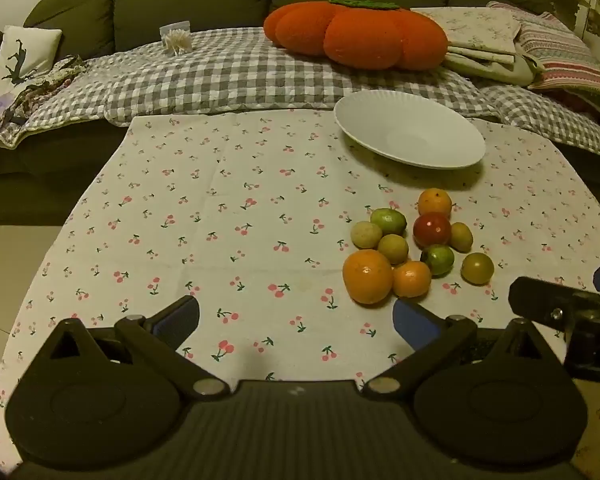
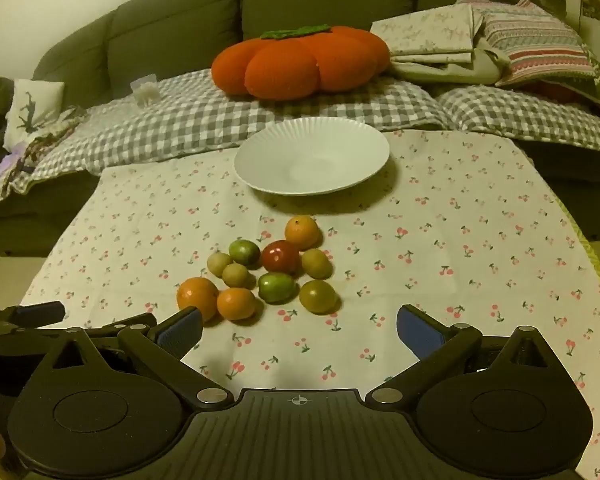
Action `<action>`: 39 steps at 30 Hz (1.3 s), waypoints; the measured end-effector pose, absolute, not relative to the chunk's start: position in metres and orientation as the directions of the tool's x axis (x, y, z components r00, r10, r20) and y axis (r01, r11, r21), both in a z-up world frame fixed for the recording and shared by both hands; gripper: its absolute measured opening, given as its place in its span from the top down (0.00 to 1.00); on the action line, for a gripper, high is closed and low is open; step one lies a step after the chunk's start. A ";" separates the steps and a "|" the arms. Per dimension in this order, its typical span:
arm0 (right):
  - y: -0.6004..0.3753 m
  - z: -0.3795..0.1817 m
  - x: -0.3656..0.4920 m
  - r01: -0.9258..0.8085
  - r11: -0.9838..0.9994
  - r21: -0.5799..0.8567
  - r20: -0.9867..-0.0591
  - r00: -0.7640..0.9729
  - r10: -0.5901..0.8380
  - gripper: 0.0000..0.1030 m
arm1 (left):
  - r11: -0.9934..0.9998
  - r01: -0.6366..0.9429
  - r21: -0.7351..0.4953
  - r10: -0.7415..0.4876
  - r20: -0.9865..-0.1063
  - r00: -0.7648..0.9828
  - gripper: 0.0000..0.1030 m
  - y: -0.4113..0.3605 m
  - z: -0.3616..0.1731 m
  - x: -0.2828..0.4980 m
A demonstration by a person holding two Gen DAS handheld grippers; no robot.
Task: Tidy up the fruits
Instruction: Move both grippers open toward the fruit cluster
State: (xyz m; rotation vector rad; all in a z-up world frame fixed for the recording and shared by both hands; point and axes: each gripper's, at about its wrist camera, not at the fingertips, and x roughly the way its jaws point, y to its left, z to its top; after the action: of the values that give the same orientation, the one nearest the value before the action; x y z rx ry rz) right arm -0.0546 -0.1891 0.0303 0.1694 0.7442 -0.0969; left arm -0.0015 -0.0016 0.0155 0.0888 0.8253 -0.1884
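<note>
Nearest my lenses, my left gripper (image 1: 296,320) and my right gripper (image 2: 300,330) both hung with jaws spread wide and nothing between them, above the white cherry-printed cloth (image 2: 460,240) covering the table. Just beyond lay the cluster of small round fruits (image 2: 268,272): oranges, green ones, and one red fruit (image 2: 281,256) near its middle, several touching. The empty white ribbed plate (image 2: 312,160) sat behind the cluster, apart from it. A plush orange pumpkin cushion (image 2: 300,62) rested on the grey checked blanket (image 2: 180,120) beyond.
</note>
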 end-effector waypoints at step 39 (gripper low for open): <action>-0.218 0.026 -0.021 0.127 0.966 0.226 -0.681 0.730 0.063 0.00 | 0.973 0.222 -0.068 -0.195 -0.757 0.623 0.03 -0.003 0.000 0.017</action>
State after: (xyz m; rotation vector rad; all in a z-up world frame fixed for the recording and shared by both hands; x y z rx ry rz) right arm -0.0209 -0.2175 0.0258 0.2662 0.7544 -0.0356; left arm 0.0169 -0.0029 0.0003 0.0329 0.8654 -0.2392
